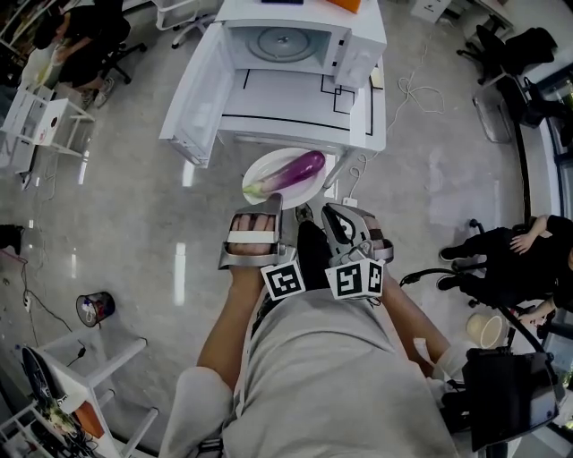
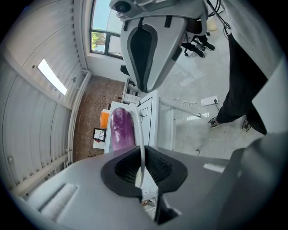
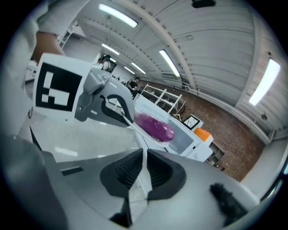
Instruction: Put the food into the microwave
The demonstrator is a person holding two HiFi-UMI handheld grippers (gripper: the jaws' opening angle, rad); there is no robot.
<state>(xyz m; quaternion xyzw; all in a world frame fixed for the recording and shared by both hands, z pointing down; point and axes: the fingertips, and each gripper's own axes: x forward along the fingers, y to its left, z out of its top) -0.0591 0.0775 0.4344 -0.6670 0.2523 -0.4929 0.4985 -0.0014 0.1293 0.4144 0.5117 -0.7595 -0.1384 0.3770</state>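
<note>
A purple eggplant [image 1: 296, 169] lies on a white plate [image 1: 260, 170] held in the air just short of the white table [image 1: 304, 114]. My left gripper [image 1: 267, 204] is shut on the plate's near-left rim [image 2: 140, 134], and the eggplant [image 2: 121, 128] shows just beyond its jaws. My right gripper [image 1: 334, 209] is shut on the near-right rim [image 3: 143, 167], with the eggplant [image 3: 155, 126] ahead and the left gripper [image 3: 104, 101] across from it. The microwave [image 1: 286, 40] stands on the table with its door [image 1: 199, 97] swung open to the left and a glass turntable inside.
An orange object [image 1: 346, 4] sits on top of the microwave. A seated person [image 1: 528, 250] and chairs are at the right, another person [image 1: 76, 40] at the far left. A small bin [image 1: 94, 309] and white shelving [image 1: 40, 121] stand at the left. Cables [image 1: 419, 89] lie on the floor.
</note>
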